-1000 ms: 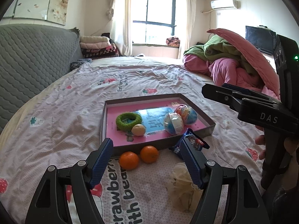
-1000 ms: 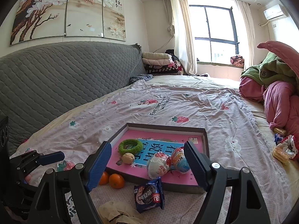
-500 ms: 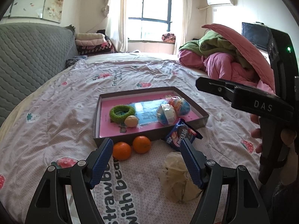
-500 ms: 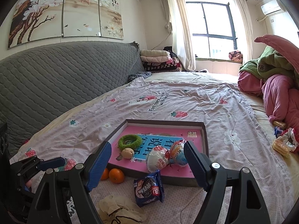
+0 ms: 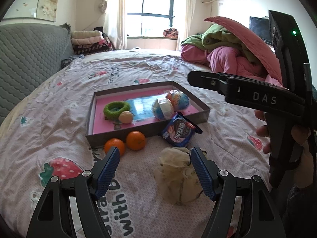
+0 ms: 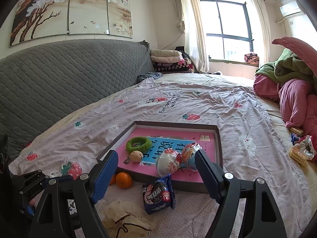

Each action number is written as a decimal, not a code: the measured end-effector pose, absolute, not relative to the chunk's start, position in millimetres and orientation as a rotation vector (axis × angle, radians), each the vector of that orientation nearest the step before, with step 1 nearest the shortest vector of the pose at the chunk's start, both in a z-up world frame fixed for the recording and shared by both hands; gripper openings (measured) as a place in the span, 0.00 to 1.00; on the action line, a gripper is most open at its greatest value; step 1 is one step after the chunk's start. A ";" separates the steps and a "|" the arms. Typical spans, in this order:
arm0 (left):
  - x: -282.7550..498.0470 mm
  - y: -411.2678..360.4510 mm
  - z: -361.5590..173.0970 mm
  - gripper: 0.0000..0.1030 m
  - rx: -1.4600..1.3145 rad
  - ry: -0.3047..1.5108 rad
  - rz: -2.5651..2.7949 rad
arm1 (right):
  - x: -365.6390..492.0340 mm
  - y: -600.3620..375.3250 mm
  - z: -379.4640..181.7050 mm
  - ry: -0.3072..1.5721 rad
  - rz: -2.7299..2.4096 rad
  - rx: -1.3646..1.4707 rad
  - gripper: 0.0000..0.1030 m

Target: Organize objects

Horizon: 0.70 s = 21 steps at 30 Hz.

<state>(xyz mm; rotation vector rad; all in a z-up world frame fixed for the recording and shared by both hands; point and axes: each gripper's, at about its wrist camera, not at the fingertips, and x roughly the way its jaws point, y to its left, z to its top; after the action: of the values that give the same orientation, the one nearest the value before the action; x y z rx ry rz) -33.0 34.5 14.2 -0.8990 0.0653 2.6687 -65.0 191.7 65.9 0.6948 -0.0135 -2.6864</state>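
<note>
With both hand-held grippers, left (image 5: 155,165) and right (image 6: 156,165), spread and empty, the round orange tangerines (image 5: 136,140) beside the shallow grey cardboard tray (image 5: 198,102) may be nudged across the soft bed (image 5: 59,107).

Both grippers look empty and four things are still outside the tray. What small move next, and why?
Probably ease the open left gripper forward and down onto the nearer round orange tangerine. It lies on the bedsheet just ahead of the left blue finger pad, outside the shallow grey cardboard tray with the pink floor, and nothing is held.
</note>
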 end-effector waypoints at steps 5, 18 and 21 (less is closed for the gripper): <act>-31.3 39.5 10.6 0.73 -0.912 0.079 2.645 | -62.3 189.8 63.1 0.002 -2.682 0.704 0.77; -25.4 49.4 -1.1 0.73 -0.965 0.083 2.596 | -60.9 190.6 54.9 0.001 -2.683 0.747 0.77; -24.6 52.1 -5.4 0.73 -0.985 0.081 2.577 | -61.1 190.8 51.7 0.002 -2.680 0.763 0.77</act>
<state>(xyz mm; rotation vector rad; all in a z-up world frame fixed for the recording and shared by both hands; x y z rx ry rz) -24.6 52.1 -5.4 -0.9855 0.0807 2.5769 -61.1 190.8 51.7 0.7632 0.0019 -2.6796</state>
